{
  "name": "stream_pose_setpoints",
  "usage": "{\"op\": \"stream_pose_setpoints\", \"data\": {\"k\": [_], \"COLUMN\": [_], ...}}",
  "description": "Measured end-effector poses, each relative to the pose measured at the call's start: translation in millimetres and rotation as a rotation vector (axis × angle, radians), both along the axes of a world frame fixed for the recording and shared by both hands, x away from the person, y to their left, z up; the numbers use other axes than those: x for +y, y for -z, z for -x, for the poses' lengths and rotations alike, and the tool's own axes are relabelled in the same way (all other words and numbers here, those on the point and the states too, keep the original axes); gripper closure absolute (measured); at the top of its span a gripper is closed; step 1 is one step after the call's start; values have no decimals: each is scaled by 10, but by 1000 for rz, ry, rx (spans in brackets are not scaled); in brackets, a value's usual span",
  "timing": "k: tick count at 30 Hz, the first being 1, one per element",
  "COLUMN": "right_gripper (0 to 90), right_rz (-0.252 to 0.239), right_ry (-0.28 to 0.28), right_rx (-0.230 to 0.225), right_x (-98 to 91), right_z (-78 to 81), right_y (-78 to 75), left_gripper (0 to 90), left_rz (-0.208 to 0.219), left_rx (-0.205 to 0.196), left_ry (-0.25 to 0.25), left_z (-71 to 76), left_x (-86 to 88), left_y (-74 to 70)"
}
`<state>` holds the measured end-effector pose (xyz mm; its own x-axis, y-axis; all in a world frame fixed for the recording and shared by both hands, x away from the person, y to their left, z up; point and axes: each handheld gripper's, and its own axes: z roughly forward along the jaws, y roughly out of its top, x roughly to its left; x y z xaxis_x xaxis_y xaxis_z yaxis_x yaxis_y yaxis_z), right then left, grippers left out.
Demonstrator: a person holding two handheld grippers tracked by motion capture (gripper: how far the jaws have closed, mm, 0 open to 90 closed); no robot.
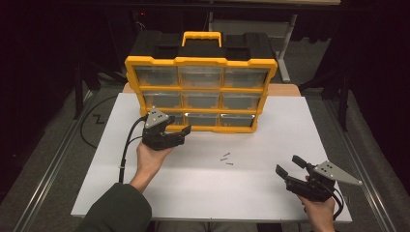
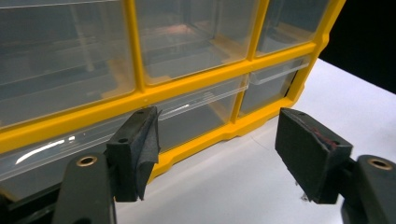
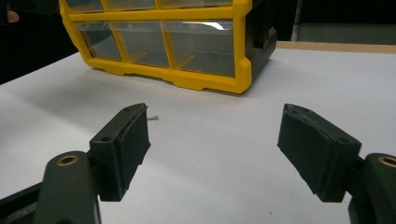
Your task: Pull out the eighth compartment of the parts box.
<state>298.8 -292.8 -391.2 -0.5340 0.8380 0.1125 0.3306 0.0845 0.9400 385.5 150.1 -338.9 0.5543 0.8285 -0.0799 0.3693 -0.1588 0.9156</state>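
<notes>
While the right gripper [image 1: 290, 166] hovers over the near right corner of the desk [image 1: 270, 193], its jaws stand wide apart with nothing between them. Two small screws [image 1: 226, 158] lie loose mid-desk, light and prone to roll. Farther in, toward the left edge, the left gripper [image 1: 180, 133] sits just at the bottom left drawer [image 2: 60, 154] of the yellow organizer [image 1: 200, 62], jaws parted, pads pressing on nothing. Organizer stands upright at the far edge, centred, nine clear drawers. Judgement: case is rigid and fairly heavy, stays put; drawers are thin, smooth, brittle plastic, light, likely to slide freely. Best hold looks like the drawer's protruding front lip, pinched squarely and pulled straight out.
</notes>
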Motion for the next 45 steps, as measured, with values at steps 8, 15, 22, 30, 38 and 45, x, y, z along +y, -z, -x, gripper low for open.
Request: {"op": "stream_pose_setpoints", "data": {"k": [8, 15, 22, 30, 38, 45], "right_gripper": [268, 269, 270, 271, 270, 275], "right_rz": [2, 6, 8, 9, 9, 9], "right_ry": [7, 5, 3, 1, 1, -4], "right_rx": [4, 5, 7, 7, 6, 3], "right_x": [-7, -6, -4, -2, -7, -8], "right_z": [-4, -3, -5, -8, -9, -6], "right_y": [2, 2, 2, 7, 5, 5], "left_gripper": [315, 335, 335, 356, 380, 401], "left_rz": [-18, -44, -53, -109, -127, -133], "left_rx": [0, -34, -31, -25, -26, -10], "left_ry": [-5, -12, -28, -22, -40, -58], "left_z": [-97, -164, -245, -338, -419, -489], "left_x": [-96, -146, -176, -262, -295, -296], "left_y": [-1, -11, -18, -34, -58, -18]}}
